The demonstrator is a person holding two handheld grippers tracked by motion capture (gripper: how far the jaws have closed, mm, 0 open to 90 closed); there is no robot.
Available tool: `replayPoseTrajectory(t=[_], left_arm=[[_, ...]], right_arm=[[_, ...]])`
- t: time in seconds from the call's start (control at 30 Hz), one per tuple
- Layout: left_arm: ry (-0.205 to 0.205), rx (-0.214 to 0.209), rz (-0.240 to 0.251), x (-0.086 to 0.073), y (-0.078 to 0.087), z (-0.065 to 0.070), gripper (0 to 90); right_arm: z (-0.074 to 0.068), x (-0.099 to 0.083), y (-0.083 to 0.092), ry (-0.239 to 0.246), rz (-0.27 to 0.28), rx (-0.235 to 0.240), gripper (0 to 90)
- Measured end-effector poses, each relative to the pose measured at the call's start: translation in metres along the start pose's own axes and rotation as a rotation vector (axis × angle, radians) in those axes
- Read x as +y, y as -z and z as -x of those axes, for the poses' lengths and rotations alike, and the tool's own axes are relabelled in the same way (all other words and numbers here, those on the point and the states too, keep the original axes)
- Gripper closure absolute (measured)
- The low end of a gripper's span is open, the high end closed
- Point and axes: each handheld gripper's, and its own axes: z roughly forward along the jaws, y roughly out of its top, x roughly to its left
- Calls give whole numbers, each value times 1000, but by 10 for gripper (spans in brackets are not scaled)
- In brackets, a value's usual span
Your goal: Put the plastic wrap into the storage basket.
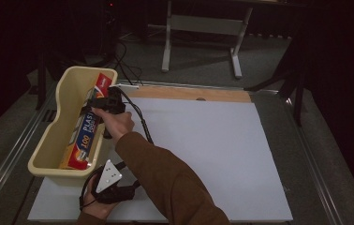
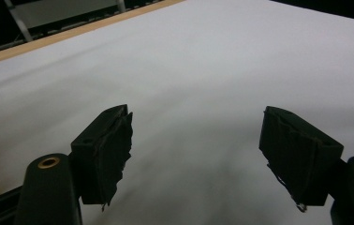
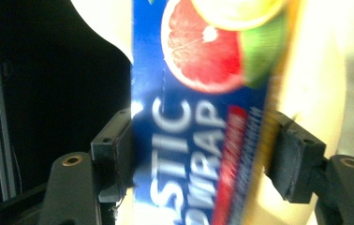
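A long blue and red plastic wrap box (image 1: 86, 132) lies lengthwise in a cream plastic bin (image 1: 62, 89) at the table's left side. My right gripper (image 1: 101, 105) reaches across into the bin; in the right gripper view its jaws press both long sides of the box (image 3: 198, 70), so the gripper (image 3: 198, 159) is shut on it. My left gripper (image 1: 128, 190) rests low near the front left of the table, just in front of the bin. In the left gripper view it (image 2: 196, 150) stands open over the bare white sheet (image 2: 212, 70).
A large white sheet (image 1: 203, 140) covers most of the table, with a strip of wood (image 1: 189, 93) showing at the far edge. A cable (image 1: 140, 119) trails from the right gripper across the sheet. A white table frame (image 1: 201, 28) stands on the floor beyond.
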Motion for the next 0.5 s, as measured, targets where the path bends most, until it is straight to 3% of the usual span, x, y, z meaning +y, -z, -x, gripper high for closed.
replayPoseTrajectory(t=[0.13, 0.23, 0.3, 0.4, 0.5], left_arm=[[1, 4, -3, 0, 0, -1, 258], [5, 4, -3, 0, 0, -2, 259], [0, 8, -1, 0, 0, -2, 258], [-3, 8, -5, 0, 0, -1, 259], [-2, 9, -6, 0, -1, -1, 259]], right_arm=[[-6, -1, 7, 14, -2, 52, 339], [-10, -2, 12, 66, -23, 33, 353], [-9, -3, 15, 123, -39, 16, 360], [-10, -5, 23, 261, -32, -58, 389], [-10, -7, 33, 368, -17, -120, 414]])
